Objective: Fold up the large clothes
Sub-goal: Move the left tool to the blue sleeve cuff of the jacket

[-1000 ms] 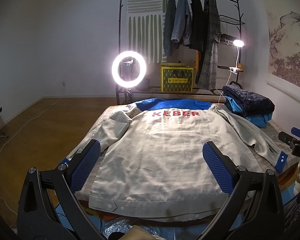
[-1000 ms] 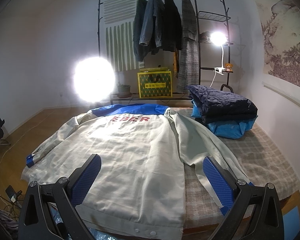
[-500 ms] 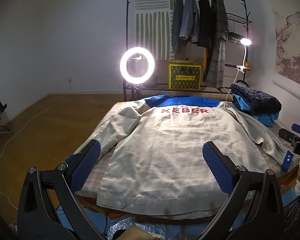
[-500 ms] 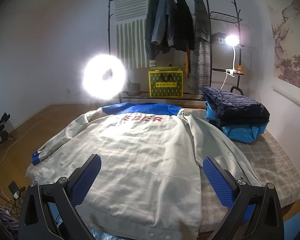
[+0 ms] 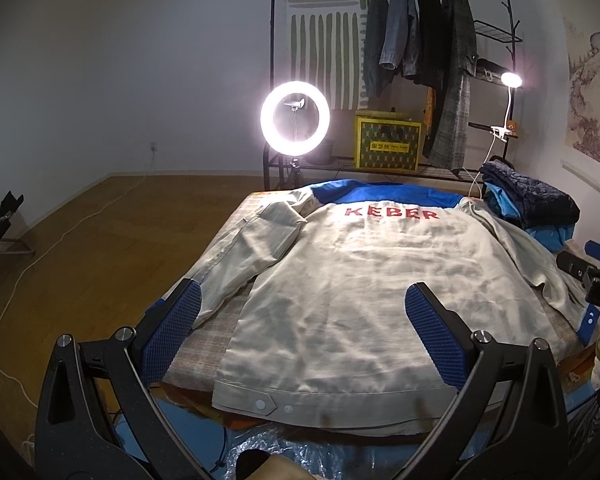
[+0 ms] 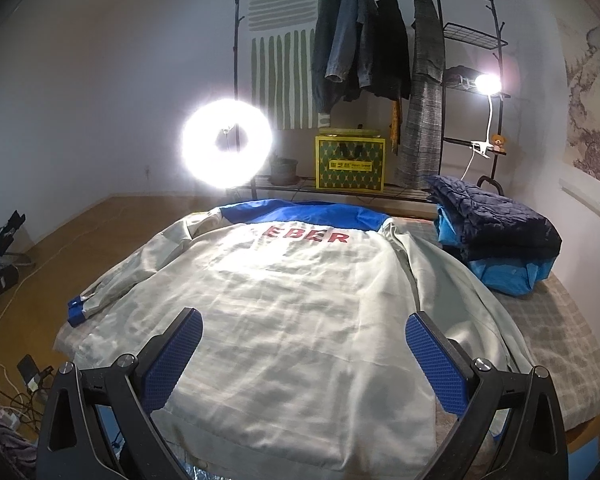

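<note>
The left gripper (image 5: 304,332) hangs wide open and empty above the hem end of the beige jacket (image 5: 364,292), which lies spread back-up on the checked tabletop (image 6: 556,320). The right gripper (image 6: 304,352) is likewise spread wide, holding nothing, over the jacket's lower back. Folded clothes (image 6: 496,232) sit at the far right.

- The jacket (image 6: 300,320) covers most of the table (image 6: 560,340); bare checked cloth lies right of the jacket.
- Folded clothes (image 6: 500,240) block the corner beyond the jacket's right shoulder.
- A ring light (image 5: 295,118) stands behind its collar.
</note>
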`<act>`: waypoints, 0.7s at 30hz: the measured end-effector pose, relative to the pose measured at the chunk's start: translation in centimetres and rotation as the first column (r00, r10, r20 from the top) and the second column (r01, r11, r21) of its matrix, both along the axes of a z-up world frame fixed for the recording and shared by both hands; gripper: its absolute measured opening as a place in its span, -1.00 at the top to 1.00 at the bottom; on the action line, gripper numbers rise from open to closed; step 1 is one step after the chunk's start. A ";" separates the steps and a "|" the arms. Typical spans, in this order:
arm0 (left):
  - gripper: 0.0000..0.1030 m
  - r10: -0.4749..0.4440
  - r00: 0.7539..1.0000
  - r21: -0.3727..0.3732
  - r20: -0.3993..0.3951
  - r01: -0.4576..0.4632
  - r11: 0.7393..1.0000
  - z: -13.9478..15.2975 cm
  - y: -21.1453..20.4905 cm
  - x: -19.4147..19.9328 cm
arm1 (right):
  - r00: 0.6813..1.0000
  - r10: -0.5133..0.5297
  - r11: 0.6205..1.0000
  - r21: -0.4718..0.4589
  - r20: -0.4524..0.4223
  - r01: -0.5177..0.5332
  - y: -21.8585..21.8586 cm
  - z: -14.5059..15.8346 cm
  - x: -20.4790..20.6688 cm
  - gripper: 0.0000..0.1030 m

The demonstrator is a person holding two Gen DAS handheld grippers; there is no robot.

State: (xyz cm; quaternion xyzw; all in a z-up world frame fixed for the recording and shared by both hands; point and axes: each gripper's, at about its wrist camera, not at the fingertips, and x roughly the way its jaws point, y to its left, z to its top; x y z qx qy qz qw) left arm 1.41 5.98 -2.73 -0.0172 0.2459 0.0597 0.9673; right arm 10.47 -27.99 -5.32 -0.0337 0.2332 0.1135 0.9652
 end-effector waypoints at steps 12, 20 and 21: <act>-1.00 0.046 0.993 -0.009 -0.109 -0.048 0.999 -1.9 5.1 4.2 | 0.999 -0.031 0.999 -0.008 -0.039 0.031 2.7 0.8 3.8 -0.99; -1.00 0.072 0.983 -0.102 -0.167 -0.090 0.991 -3.5 10.6 7.7 | 0.999 -0.006 1.000 -0.011 -0.042 0.005 4.6 3.1 5.9 -0.99; -1.00 0.069 0.981 -0.116 -0.179 -0.090 0.989 -3.9 11.3 8.1 | 1.000 -0.009 1.000 -0.029 -0.023 0.008 5.0 3.4 6.0 -0.99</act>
